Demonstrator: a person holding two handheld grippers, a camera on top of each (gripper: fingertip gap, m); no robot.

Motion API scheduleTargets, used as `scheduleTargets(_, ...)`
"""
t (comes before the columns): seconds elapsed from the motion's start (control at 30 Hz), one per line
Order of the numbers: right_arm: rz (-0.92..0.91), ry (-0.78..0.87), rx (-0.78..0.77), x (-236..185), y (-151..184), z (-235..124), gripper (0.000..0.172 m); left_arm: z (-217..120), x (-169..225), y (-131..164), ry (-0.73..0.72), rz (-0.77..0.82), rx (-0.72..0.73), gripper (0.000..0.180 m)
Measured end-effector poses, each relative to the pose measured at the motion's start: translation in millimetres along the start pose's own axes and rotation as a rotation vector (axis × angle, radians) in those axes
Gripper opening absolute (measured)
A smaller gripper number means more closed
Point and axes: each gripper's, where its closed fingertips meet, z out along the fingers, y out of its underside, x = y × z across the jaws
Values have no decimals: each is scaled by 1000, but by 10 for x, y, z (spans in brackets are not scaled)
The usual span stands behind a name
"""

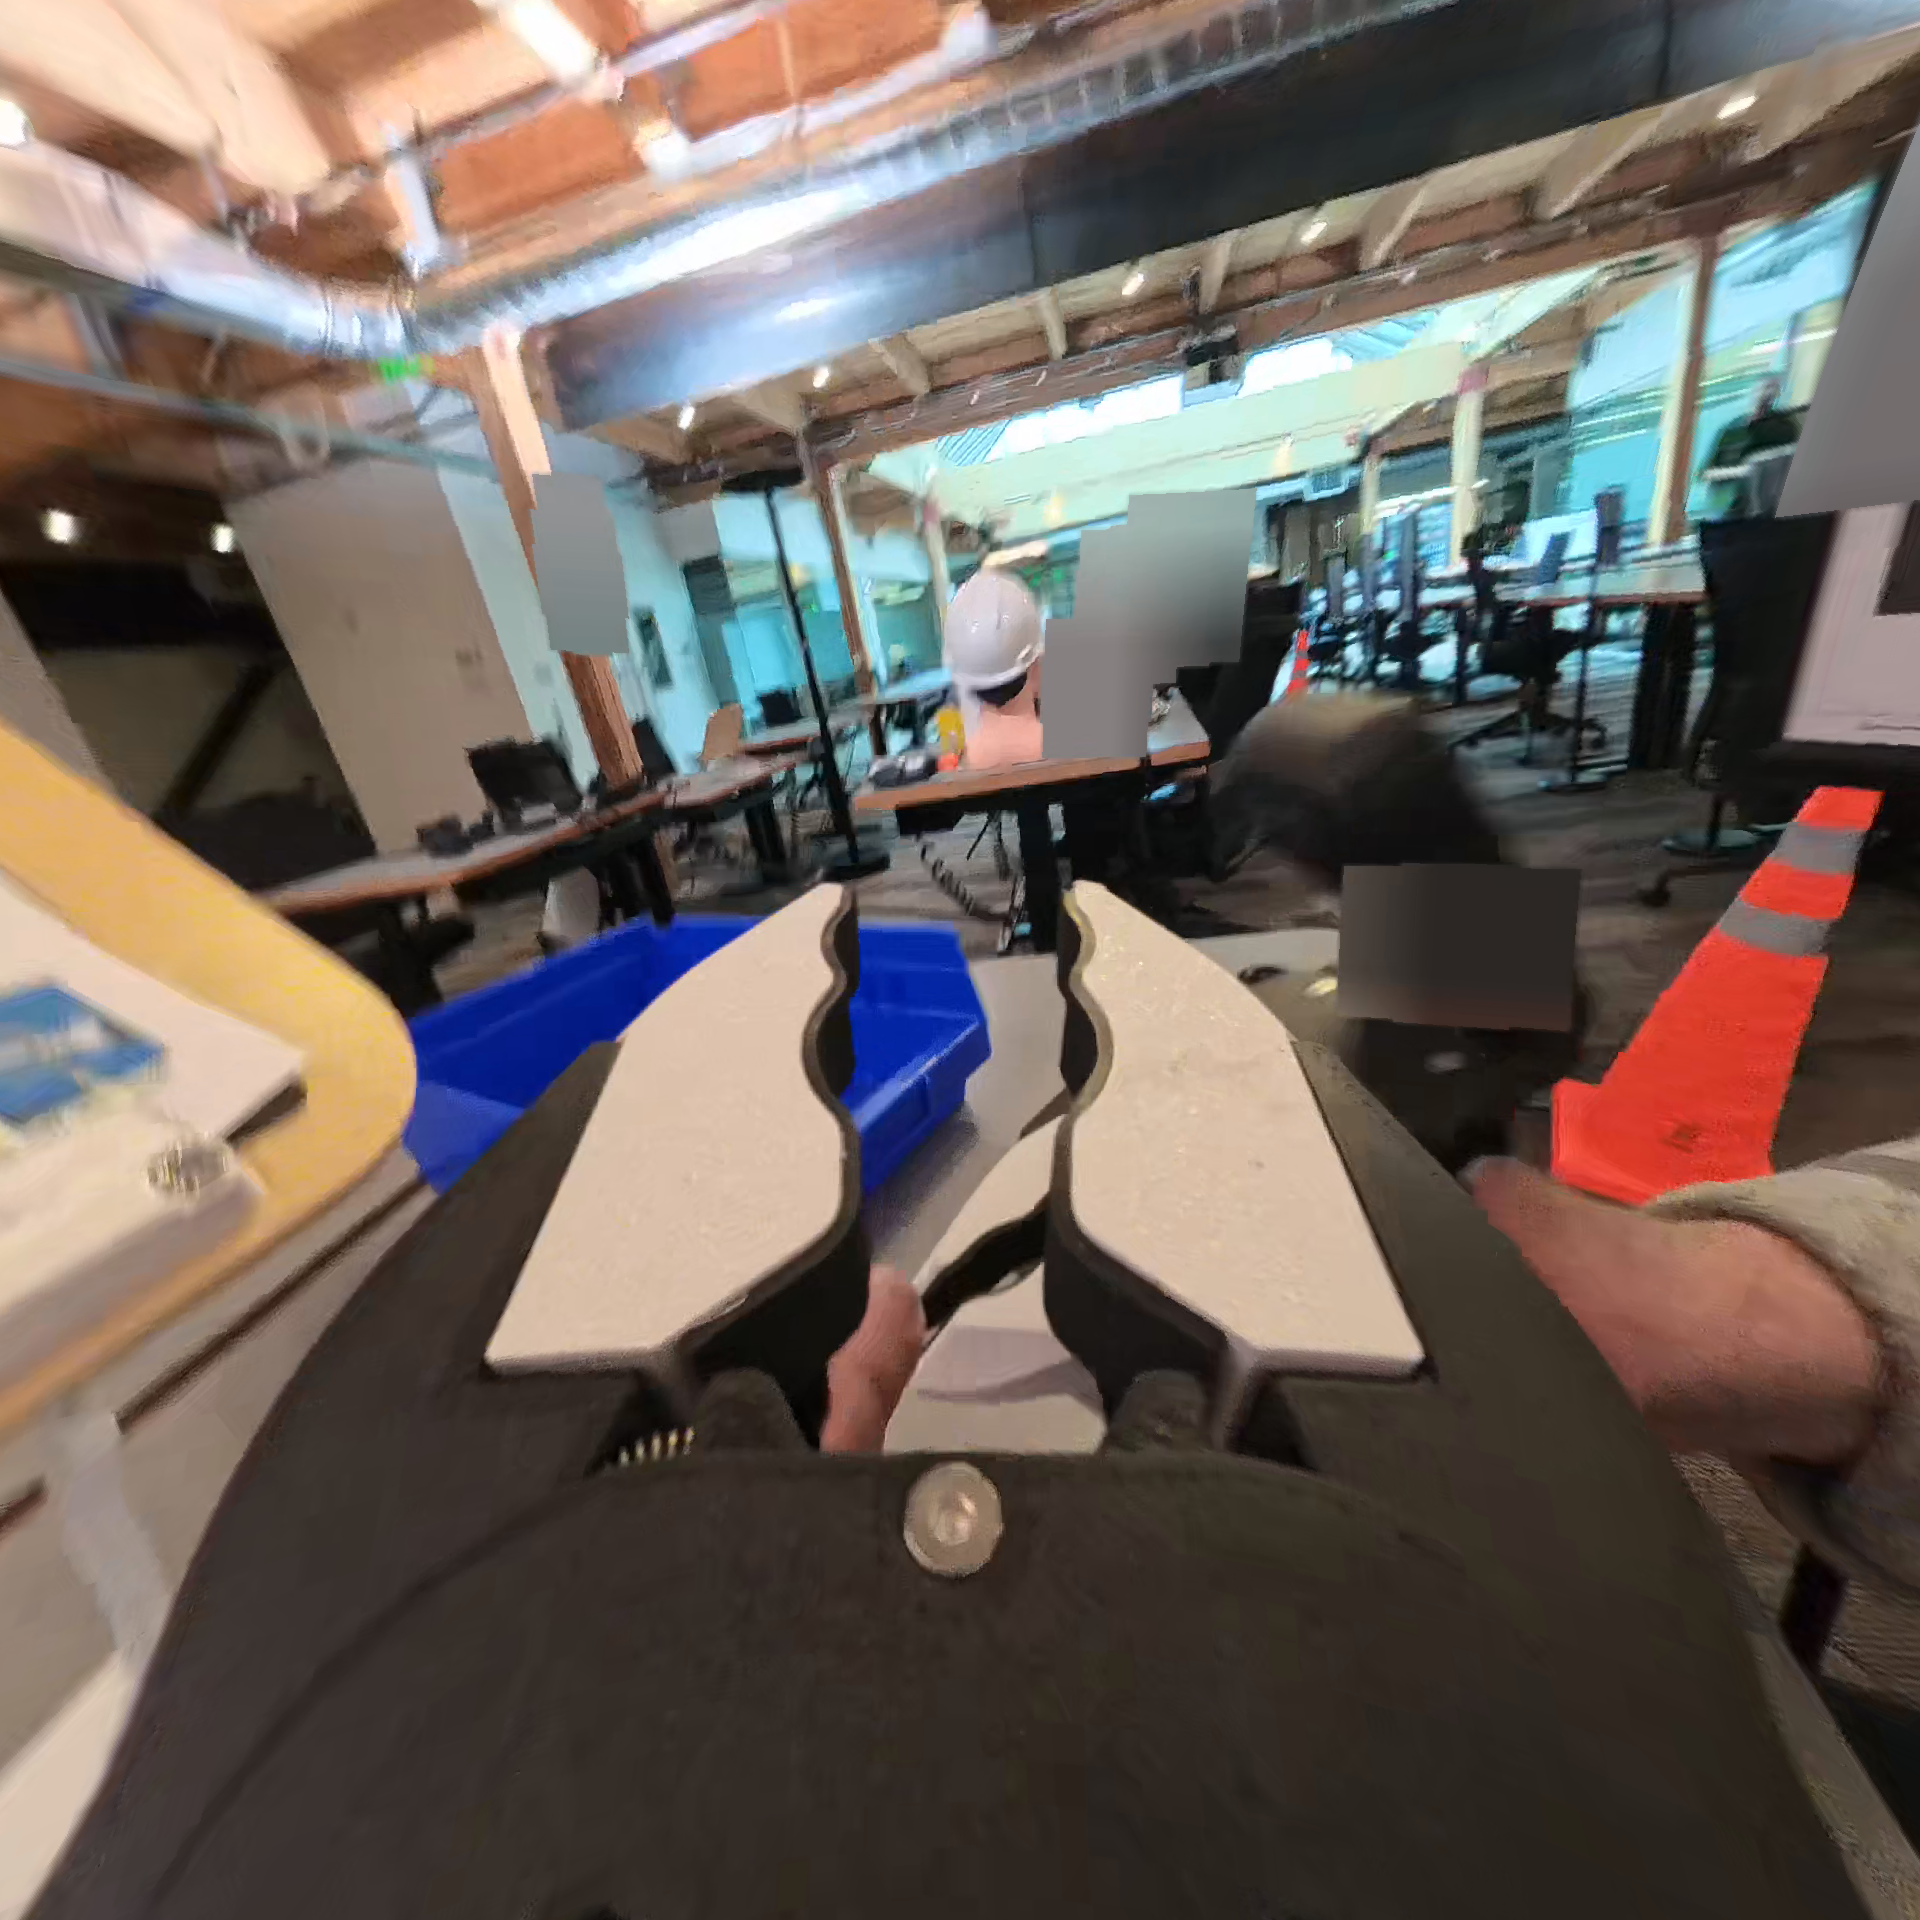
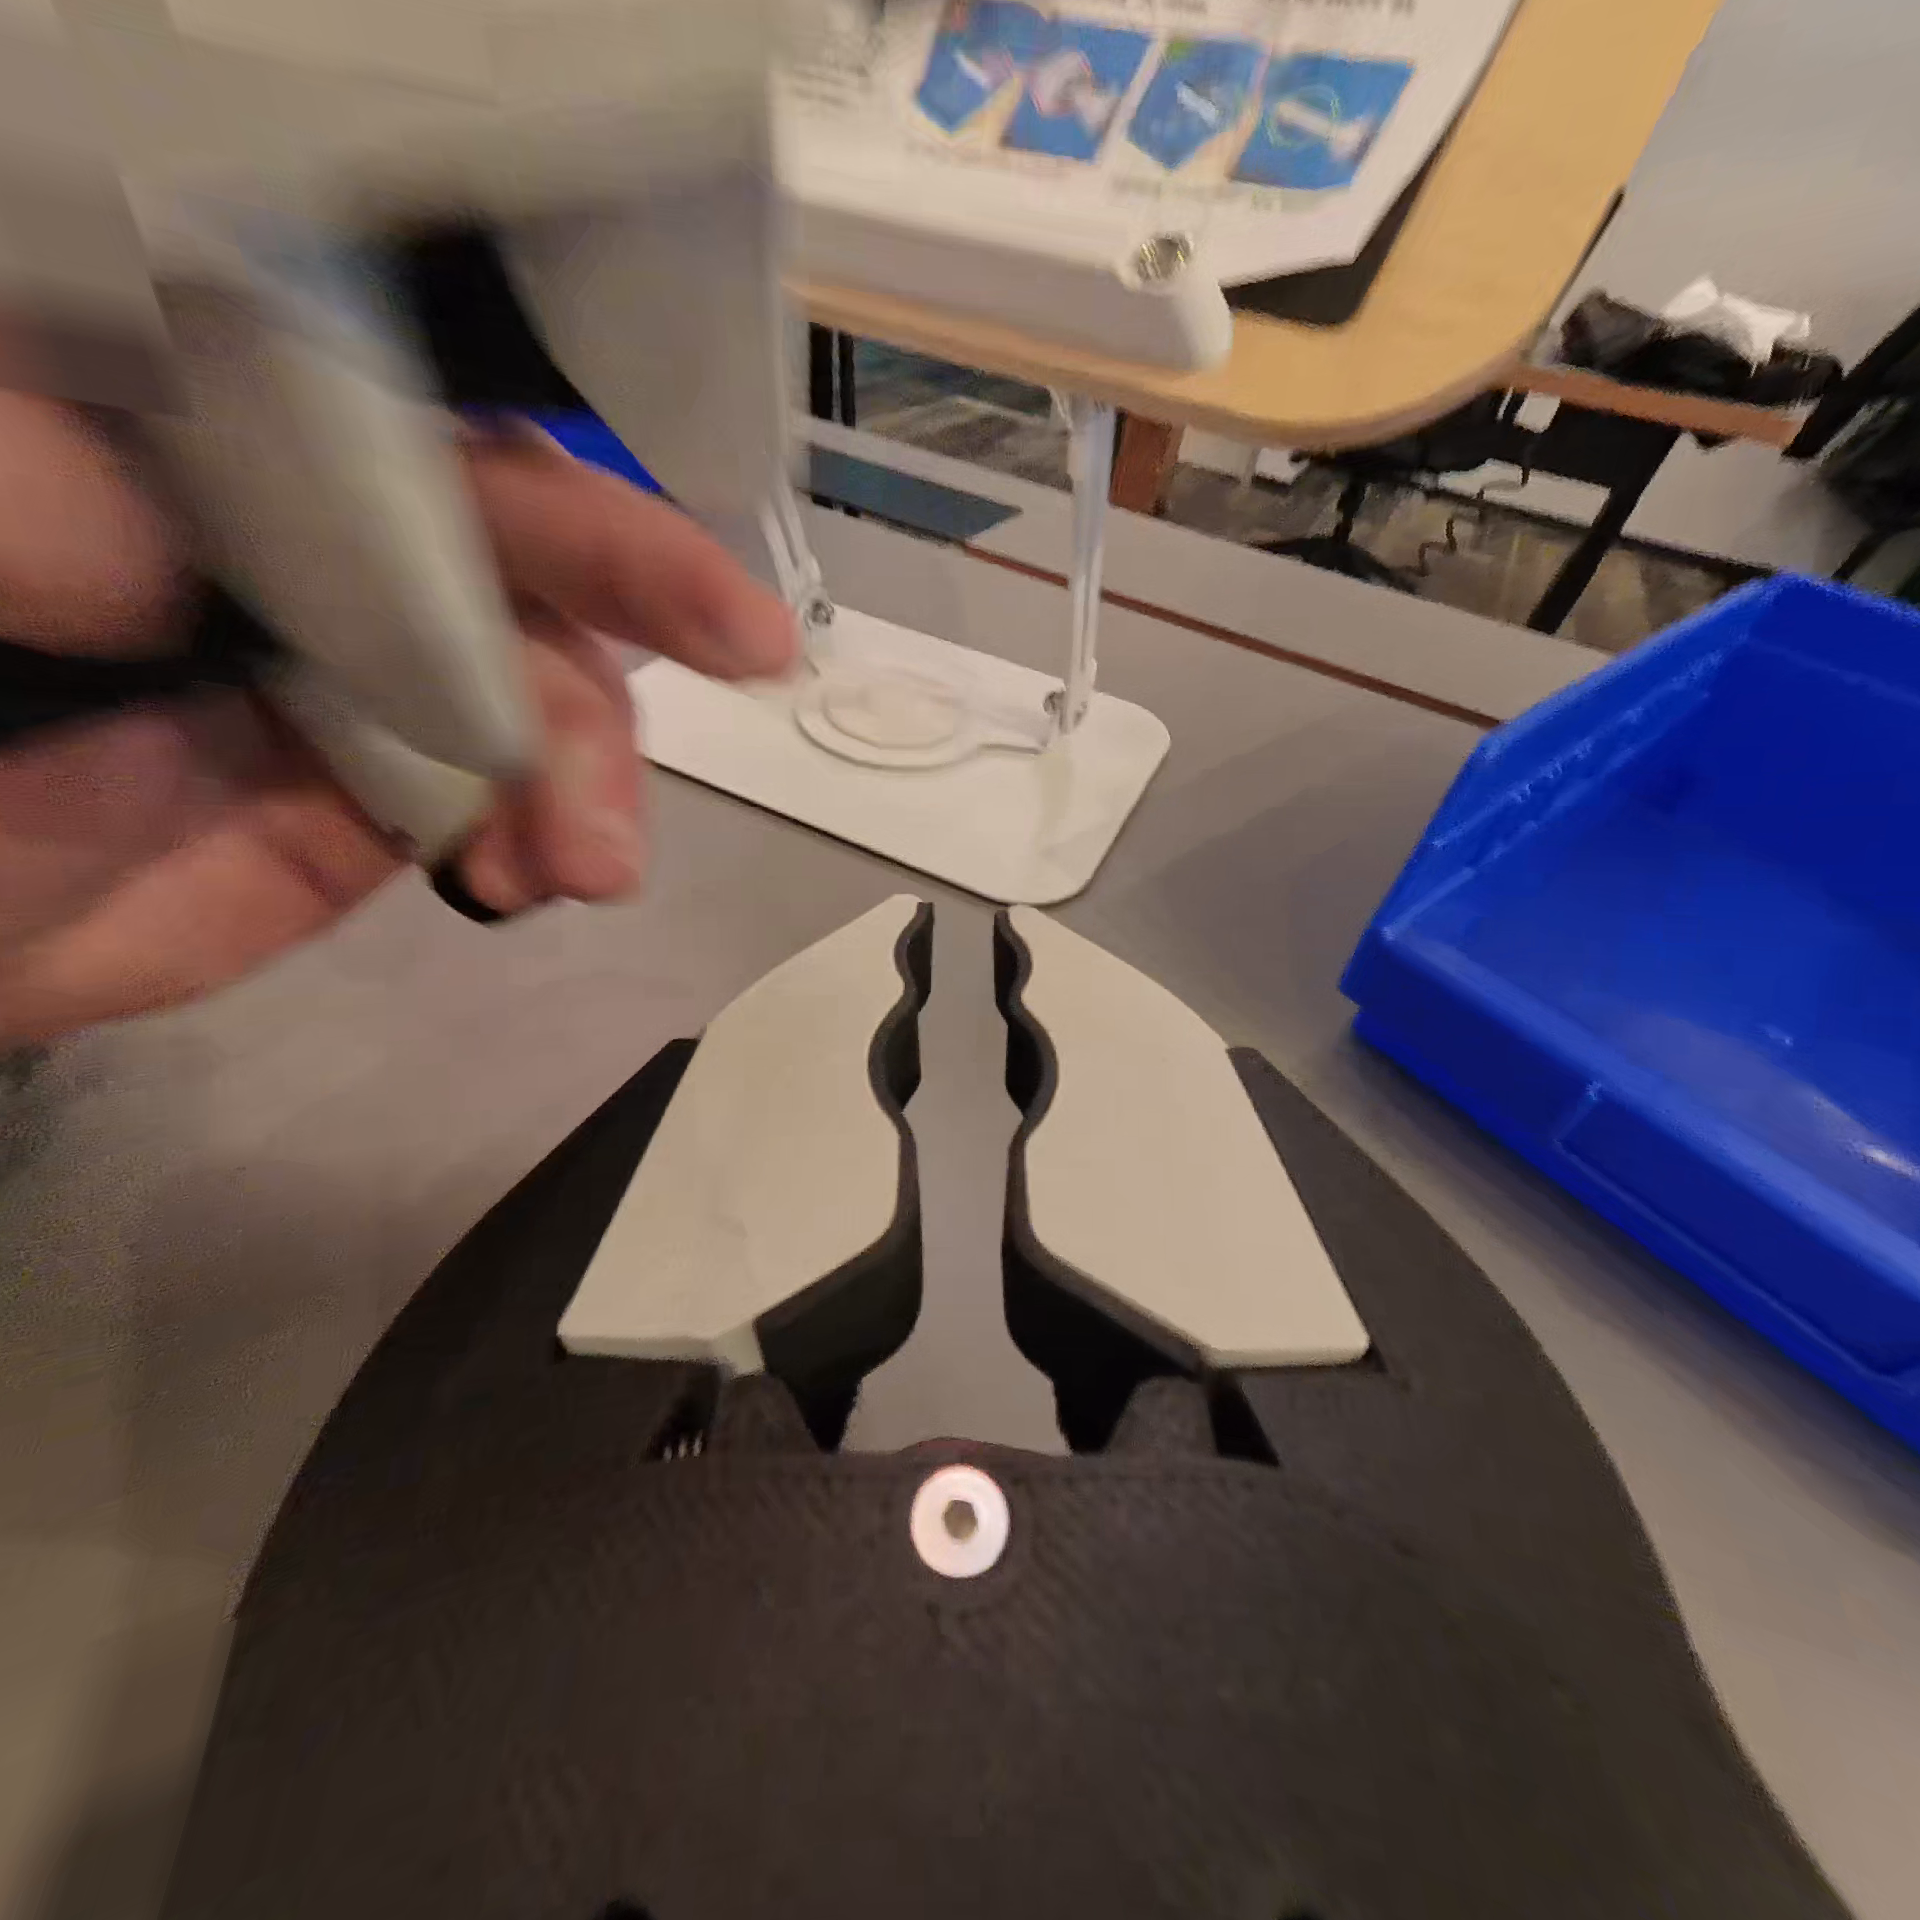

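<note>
Both the left gripper (image 1: 958,914) and the right gripper (image 2: 963,920) are released and hold nothing, the right one low over the grey table (image 2: 1299,935), between the open blue plastic bin (image 2: 1662,987) and the white flat stand base (image 2: 935,810).

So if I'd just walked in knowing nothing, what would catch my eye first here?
Probably the bright blue bin, empty on the grey table to the right of the right gripper, whose jaws stand slightly apart on nothing. In the left wrist view, the left gripper gapes wider, also empty, with an orange traffic cone at right. A blurred hand sweeps in from the left, near a white stand base.
</note>
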Motion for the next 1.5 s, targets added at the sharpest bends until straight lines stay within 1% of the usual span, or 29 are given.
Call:
scheduleTargets(0.03, 9, 10, -17, 56, 49, 3, 12, -37, 101, -137, 45, 40, 42, 37)
scheduleTargets(0.1, -13, 44, -54, 155, 140, 6, 19, -102, 337, -341, 114, 177, 77, 41)
scheduleTargets(0.2, -54, 92, -83, 249, 196, 6, 23, -148, 821, -552, 229, 357, 120, 51)
scheduleTargets(0.23, -71, 106, -88, 270, 203, 6, 23, -132, 986, -551, 264, 412, 109, 53)
scheduleTargets(0.27, -84, 117, -97, 283, 216, 8, 22, -101, 1146, -522, 296, 473, 88, 55)
scheduleTargets(0.33, -116, 136, -118, 298, 245, 17, 23, -34, 1483, -424, 371, 615, 55, 69)
scheduleTargets(0.4, -137, 151, -135, 304, 270, 25, 24, 59, 1715, -325, 418, 684, 2, 84)
scheduleTargets(0.43, -146, 158, -143, 308, 279, 28, 24, 99, 1779, -281, 417, 727, -22, 90)
scheduleTargets(0.47, -159, 167, -147, 315, 285, 27, 25, 126, 1822, -230, 410, 779, -46, 92)
scheduleTargets(0.53, -201, 185, -155, 318, 291, 24, 24, 142, 1985, -95, 450, 875, -82, 92)
scheduleTargets(0.6, -238, 201, -169, 311, 302, 31, 24, 181, 2127, 49, 491, 935, -128, 95)
scheduleTargets(0.67, -283, 223, -181, 313, 301, 27, 24, 219, 2208, 181, 508, 1029, -174, 97)
scheduleTargets(0.73, -319, 238, -184, 315, 294, 18, 24, 260, 2211, 269, 489, 1116, -220, 100)
scheduleTargets(0.8, -324, 242, -189, 324, 305, 19, 24, 302, 2184, 321, 458, 1138, -278, 102)
scheduleTargets(0.9, -328, 248, -194, 342, 318, 17, 24, 302, 2203, 424, 450, 1163, -346, 101)
scheduleTargets(1.17, -375, 254, -197, 294, 307, 23, 23, 302, 2069, 671, 415, 1204, -527, 111)
scheduleTargets(1.37, -378, 253, -194, 287, 305, 21, 23, 297, 2035, 716, 405, 1196, -567, 107)
scheduleTargets(1.5, -392, 254, -192, 270, 298, 22, 23, 294, 1993, 757, 406, 1155, -607, 107)
